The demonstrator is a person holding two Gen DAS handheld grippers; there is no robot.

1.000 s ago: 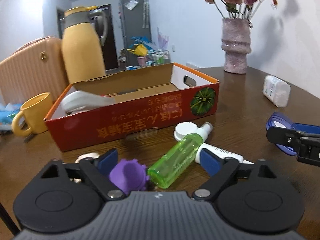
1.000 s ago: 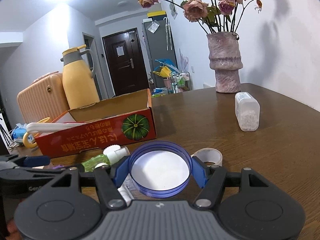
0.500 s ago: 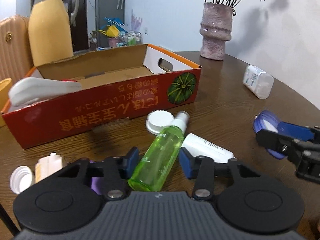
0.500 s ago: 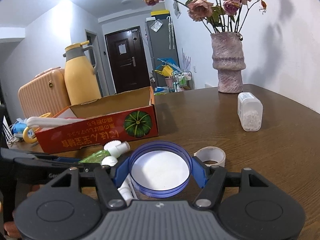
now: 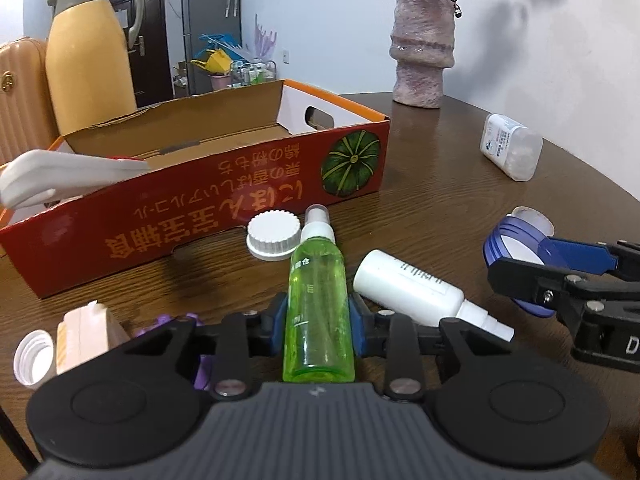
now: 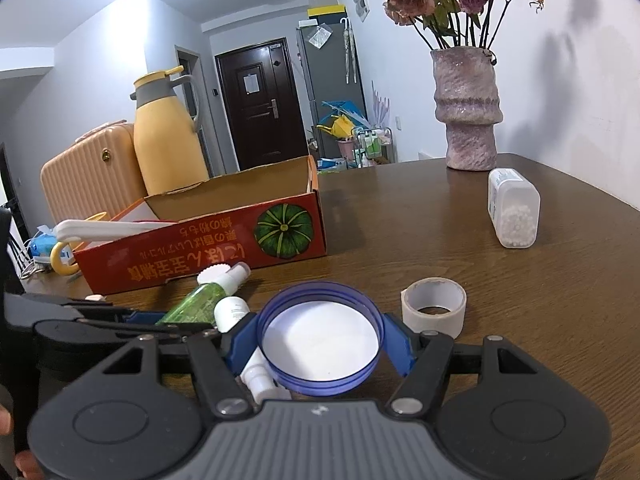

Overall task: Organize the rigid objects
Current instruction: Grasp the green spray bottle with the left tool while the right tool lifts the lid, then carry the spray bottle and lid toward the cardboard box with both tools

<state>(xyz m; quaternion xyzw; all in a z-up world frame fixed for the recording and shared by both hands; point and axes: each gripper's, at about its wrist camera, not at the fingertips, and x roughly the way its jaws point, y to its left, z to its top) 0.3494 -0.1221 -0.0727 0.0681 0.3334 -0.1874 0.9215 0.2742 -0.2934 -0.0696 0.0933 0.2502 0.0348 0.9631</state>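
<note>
My left gripper (image 5: 318,320) is shut on the green spray bottle (image 5: 318,292), which lies on the brown table with its white nozzle toward the red cardboard box (image 5: 200,216). A white bottle (image 5: 412,294) lies just right of it and a white ribbed cap (image 5: 273,235) sits beside the nozzle. My right gripper (image 6: 320,340) is shut on a blue round lid (image 6: 320,340) with a white inside, held level above the table. That lid (image 5: 516,244) also shows at the right edge of the left wrist view. The green bottle (image 6: 192,304) lies left of the lid.
The box (image 6: 208,248) holds a white flat object (image 5: 64,176). A tape roll (image 6: 434,306), a clear container of white beads (image 6: 514,208) and a pink vase (image 6: 466,120) stand to the right. A yellow jug (image 5: 88,56), a cream block (image 5: 86,332), a white cap (image 5: 34,358) and a purple object (image 5: 160,322) sit left.
My left gripper moved right from the purple object onto the green bottle and its jaws closed on it. The right gripper kept still, holding the blue lid.
</note>
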